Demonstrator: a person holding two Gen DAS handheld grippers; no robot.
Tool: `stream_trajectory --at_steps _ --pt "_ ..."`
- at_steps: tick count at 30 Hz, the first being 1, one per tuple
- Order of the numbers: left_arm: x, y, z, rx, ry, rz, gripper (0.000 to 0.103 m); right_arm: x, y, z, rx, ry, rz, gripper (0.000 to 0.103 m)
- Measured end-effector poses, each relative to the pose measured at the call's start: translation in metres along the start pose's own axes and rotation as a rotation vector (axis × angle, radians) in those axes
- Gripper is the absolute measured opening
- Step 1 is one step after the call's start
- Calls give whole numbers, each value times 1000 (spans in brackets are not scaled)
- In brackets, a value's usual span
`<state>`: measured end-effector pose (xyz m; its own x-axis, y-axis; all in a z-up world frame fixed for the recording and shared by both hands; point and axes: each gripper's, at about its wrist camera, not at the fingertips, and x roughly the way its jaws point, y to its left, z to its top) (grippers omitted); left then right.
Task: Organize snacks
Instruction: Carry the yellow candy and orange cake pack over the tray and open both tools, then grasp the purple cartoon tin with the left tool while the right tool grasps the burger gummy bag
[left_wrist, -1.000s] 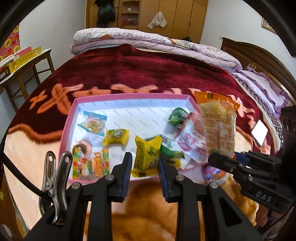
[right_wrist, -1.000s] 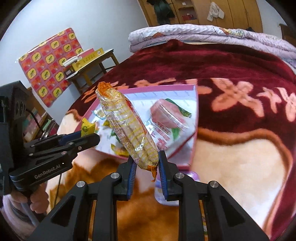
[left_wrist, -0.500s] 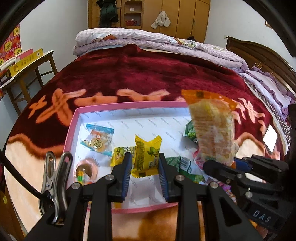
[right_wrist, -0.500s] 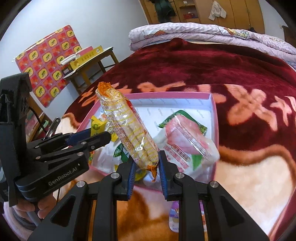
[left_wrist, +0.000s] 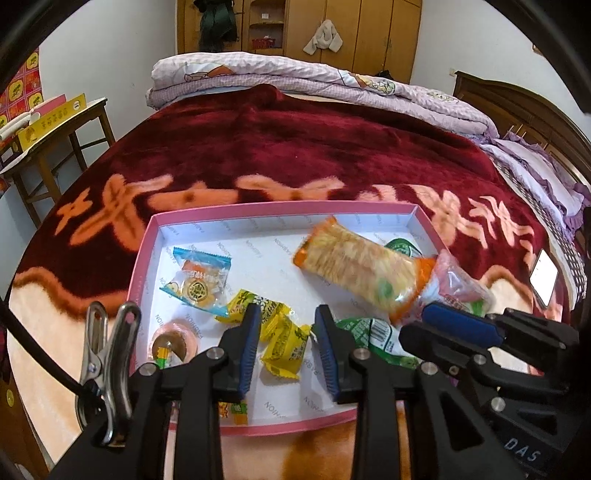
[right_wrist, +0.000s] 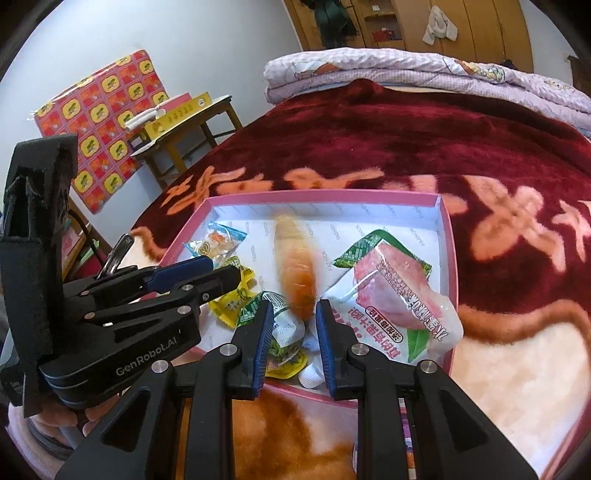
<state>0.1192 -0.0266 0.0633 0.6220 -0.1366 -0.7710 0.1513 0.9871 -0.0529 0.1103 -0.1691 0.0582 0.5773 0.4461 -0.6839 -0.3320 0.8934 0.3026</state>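
A pink-rimmed box lies on the bed with several snacks in it. The long orange cracker pack is blurred, free of my fingers, dropping into the box. A yellow candy pack lies on the box floor between my left fingers. My left gripper is open above the box's near side. My right gripper is open over the box's near edge. A pink-and-white pouch lies at the box's right side.
A blue-edged snack, a round pink snack and green packets lie in the box. A phone lies on the red blanket at right. A wooden side table stands left of the bed.
Both grippers opened. The yellow candy pack left my left fingers and lies in the box. The cracker pack left my right fingers and is falling into the box.
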Motion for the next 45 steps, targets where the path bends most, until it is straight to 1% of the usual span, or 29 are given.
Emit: stream_trajectory --at_steps 2,7,11,15,22,27,30,34,35,38,41,42,43,45 --pt "-4 1 -2 -7 -2 -4 34 -4 2 -2 -6 -11 -1 35" --pt "-16 -1 -8 -29 -3 -34 35 -17 2 -9 -6 -20 6 35" --pt "-28 -10 -17 -34 6 -65 35 -31 -4 -19 14 -21 14 35" --pt "-36 -25 -26 -15 18 -100 35 -46 -14 -32 35 -12 -1 35" --pt "-45 -56 -37 31 43 -152 36 -63 -29 -59 27 35 -59 35" --pt "-42 -74 -47 53 64 -159 36 -75 -38 -75 20 56 -99 35" --pt "-39 -84 -52 59 88 -175 36 -81 -41 -86 7 71 -138 35" --pt "-33 -96 -56 64 114 -185 36 -93 -45 -98 -22 63 -201 35" --pt "-32 -99 -56 62 120 -188 36 -95 -46 -98 -25 60 -211 37" --pt "-28 -106 -57 53 138 -192 38 -99 -51 -104 -33 51 -262 51" --pt "-23 -118 -55 59 144 -203 43 -95 -57 -108 -25 63 -285 52" --pt "-22 -121 -55 67 143 -207 49 -93 -58 -109 -21 67 -282 52" --pt "-21 -125 -54 76 141 -206 52 -90 -60 -112 -16 68 -284 52" --pt "-16 -134 -54 87 141 -198 52 -87 -60 -115 -22 62 -291 52"
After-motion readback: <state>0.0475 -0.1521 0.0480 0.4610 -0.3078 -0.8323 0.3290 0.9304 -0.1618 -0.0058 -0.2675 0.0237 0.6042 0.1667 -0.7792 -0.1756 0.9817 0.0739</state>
